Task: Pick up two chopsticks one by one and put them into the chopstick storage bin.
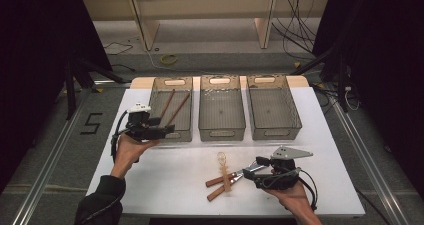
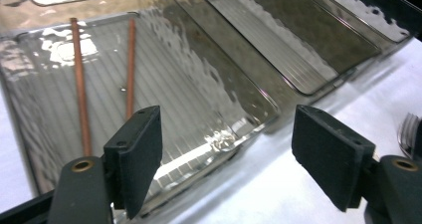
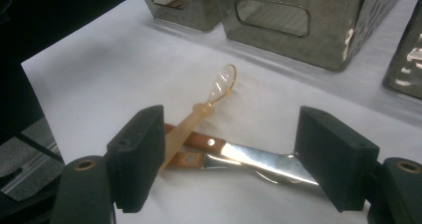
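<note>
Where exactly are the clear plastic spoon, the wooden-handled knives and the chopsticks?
plastic spoon (image 3: 223, 80), right gripper view, on its clear bowl.
wooden-handled knives (image 3: 259, 162), right gripper view, on a steel blade.
chopsticks (image 2: 79, 84), left gripper view, mid-shaft of the left stick, lying in the left bin.

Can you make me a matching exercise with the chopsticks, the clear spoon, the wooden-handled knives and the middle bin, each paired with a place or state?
1. chopsticks
2. clear spoon
3. wooden-handled knives
4. middle bin

A. empty
B. lying across two handles
C. inside the left bin
D. on the white table, between the right gripper's open jaws

Pairs: 1-C, 2-B, 3-D, 4-A
</note>
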A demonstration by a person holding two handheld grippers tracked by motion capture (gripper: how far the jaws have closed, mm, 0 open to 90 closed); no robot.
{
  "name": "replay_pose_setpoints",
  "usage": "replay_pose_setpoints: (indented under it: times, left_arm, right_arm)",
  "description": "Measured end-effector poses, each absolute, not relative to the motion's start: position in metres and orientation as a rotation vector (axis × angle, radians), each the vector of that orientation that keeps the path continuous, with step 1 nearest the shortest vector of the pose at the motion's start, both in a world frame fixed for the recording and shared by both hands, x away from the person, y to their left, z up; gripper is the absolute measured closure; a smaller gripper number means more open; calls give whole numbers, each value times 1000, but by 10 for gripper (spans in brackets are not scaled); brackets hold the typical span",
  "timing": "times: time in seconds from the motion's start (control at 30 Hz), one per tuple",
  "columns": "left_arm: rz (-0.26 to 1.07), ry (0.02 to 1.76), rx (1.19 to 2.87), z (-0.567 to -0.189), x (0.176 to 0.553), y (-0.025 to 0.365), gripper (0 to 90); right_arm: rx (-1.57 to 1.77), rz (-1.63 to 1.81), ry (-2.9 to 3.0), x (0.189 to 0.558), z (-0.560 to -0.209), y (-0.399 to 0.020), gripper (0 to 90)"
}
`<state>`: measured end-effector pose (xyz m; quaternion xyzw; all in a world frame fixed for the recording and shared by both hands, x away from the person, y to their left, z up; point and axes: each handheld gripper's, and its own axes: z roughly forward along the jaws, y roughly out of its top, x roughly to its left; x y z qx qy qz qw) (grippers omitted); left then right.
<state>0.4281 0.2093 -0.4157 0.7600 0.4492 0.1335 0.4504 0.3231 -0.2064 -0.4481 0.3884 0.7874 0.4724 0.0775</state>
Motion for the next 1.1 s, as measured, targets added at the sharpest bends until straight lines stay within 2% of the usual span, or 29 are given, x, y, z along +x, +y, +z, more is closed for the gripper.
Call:
replay_pose_setpoints:
  times: [0.67, 1.1]
  left_arm:
    - [328, 1022, 1837, -444, 390, 201, 228]
    - [351, 972, 1825, -447, 371, 196, 224]
  right_arm:
    - [1174, 1329, 2457, 341, -448, -173, 300]
    - [1177, 1234, 2541, 349, -455, -153, 306]
